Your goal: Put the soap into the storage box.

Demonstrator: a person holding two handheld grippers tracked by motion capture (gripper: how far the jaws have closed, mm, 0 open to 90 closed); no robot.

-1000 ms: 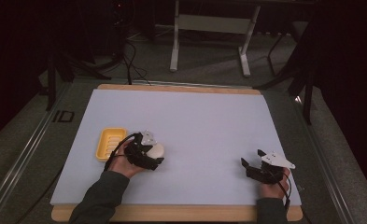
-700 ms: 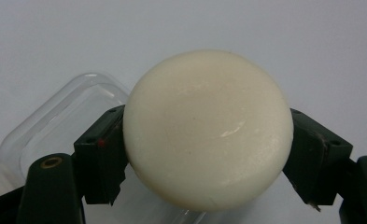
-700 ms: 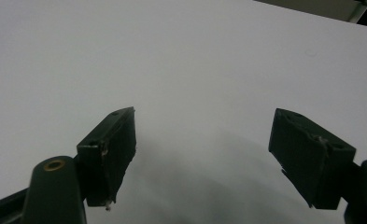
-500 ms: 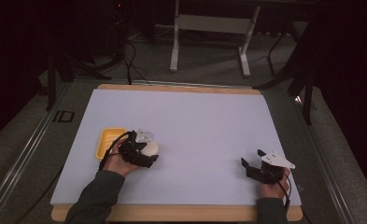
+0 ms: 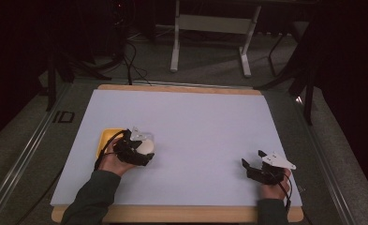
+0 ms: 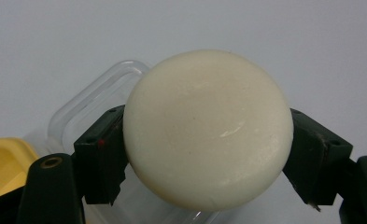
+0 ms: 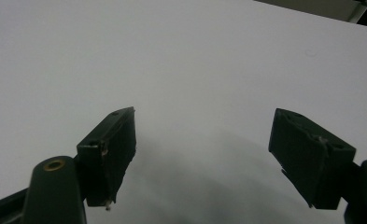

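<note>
A cream-white round soap-like puck (image 6: 208, 128) sits clamped between the black pads of my left gripper (image 6: 208, 140), which is shut on it. From the high view the same white puck (image 5: 145, 146) and left gripper (image 5: 142, 151) are at the mat's left, just right of a yellow tray (image 5: 107, 138). A clear plastic container (image 6: 95, 105) lies behind and below the puck, with the yellow tray (image 6: 1, 163) beside it. My right gripper (image 5: 252, 165) rests low at the mat's right front, open; its jaws (image 7: 202, 154) stand wide apart over bare mat with nothing between them.
A pale mat (image 5: 195, 122) covers a wooden board (image 5: 181, 89). Beyond the table stand a metal stand's legs (image 5: 209, 42) and cables (image 5: 130, 61) on a dark floor. Metal rails (image 5: 27, 150) run along the table's left side.
My left gripper, still holding the white puck, has shifted slightly left toward the yellow tray. The right gripper has kept still.
</note>
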